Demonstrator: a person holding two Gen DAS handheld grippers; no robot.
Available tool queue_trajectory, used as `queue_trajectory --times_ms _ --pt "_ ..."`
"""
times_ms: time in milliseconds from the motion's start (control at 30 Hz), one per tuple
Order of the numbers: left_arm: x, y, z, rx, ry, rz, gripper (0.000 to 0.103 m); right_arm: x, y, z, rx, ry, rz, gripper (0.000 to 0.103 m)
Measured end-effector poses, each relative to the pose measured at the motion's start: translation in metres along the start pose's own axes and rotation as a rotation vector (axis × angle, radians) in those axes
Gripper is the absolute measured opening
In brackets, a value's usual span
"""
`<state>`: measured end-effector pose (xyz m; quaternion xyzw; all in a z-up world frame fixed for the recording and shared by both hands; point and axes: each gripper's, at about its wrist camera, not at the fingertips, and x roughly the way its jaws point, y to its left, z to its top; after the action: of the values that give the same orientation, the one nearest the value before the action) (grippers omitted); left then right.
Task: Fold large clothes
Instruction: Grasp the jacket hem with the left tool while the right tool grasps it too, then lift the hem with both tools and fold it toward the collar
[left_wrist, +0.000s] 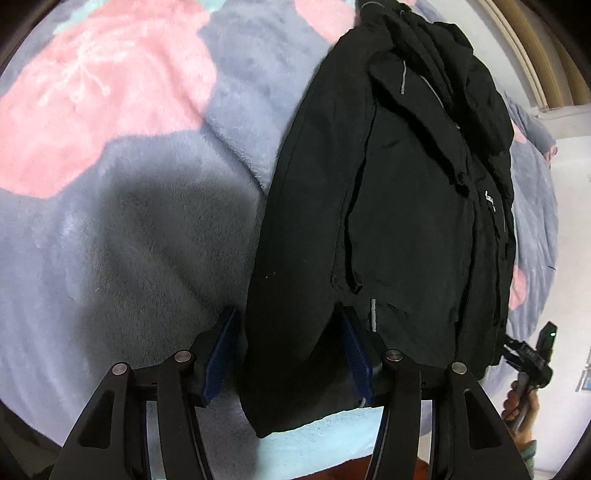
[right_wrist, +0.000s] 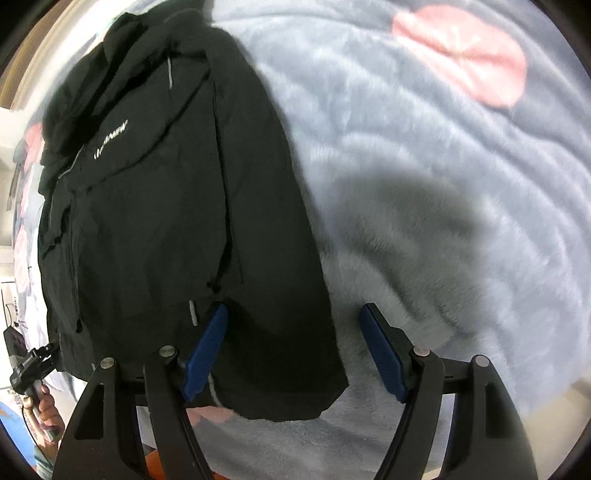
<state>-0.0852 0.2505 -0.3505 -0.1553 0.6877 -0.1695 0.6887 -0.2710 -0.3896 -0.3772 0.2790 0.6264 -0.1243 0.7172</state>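
A black jacket (left_wrist: 406, 192) lies lengthwise on the bed, front up, with its sides folded in. A white logo (right_wrist: 110, 142) shows on its chest. My left gripper (left_wrist: 290, 354) points down over the near left hem. A folded black strip lies between its blue pads (left_wrist: 221, 354), which do not press on it. My right gripper (right_wrist: 295, 354) stands open over the near right hem corner of the jacket (right_wrist: 166, 221). One of its pads (right_wrist: 207, 350) is above the fabric and the other is above the blanket.
A blue-grey fleece blanket (left_wrist: 129, 240) with pink patches (right_wrist: 465, 62) covers the bed around the jacket. A hand holding the other gripper's handle (left_wrist: 532, 362) shows at the right edge of the left wrist view. A white wall and a wooden frame (left_wrist: 535, 55) lie beyond the jacket.
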Motion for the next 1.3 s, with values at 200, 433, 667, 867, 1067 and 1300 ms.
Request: queue_trajectory --times_ms 200,433,667,867,1067,1300 --pt "0.004 0.004 0.003 0.016 0.02 -0.028 0.059 0.007 -0.004 -0.01 0.053 0.005 0.093 0.07" --pt "-0.019 -0.023 -0.003 0.217 0.008 -0.139 0.037 -0.019 0.027 -0.023 -0.102 -0.036 0.102 0.036" --pt "0.007 -0.025 0.007 0.252 0.091 -0.162 0.037 0.006 0.036 -0.017 -0.024 0.041 0.096 0.044" --pt "0.016 -0.018 0.01 0.223 0.126 -0.221 0.044 0.019 0.051 -0.028 -0.028 0.032 0.081 0.052" --pt "-0.002 -0.03 0.012 0.259 0.064 -0.19 0.01 -0.007 0.072 -0.02 -0.105 -0.032 0.026 0.023" --pt "-0.069 -0.062 0.041 0.231 -0.108 -0.306 0.009 -0.074 0.092 0.01 -0.15 -0.141 0.104 0.022"
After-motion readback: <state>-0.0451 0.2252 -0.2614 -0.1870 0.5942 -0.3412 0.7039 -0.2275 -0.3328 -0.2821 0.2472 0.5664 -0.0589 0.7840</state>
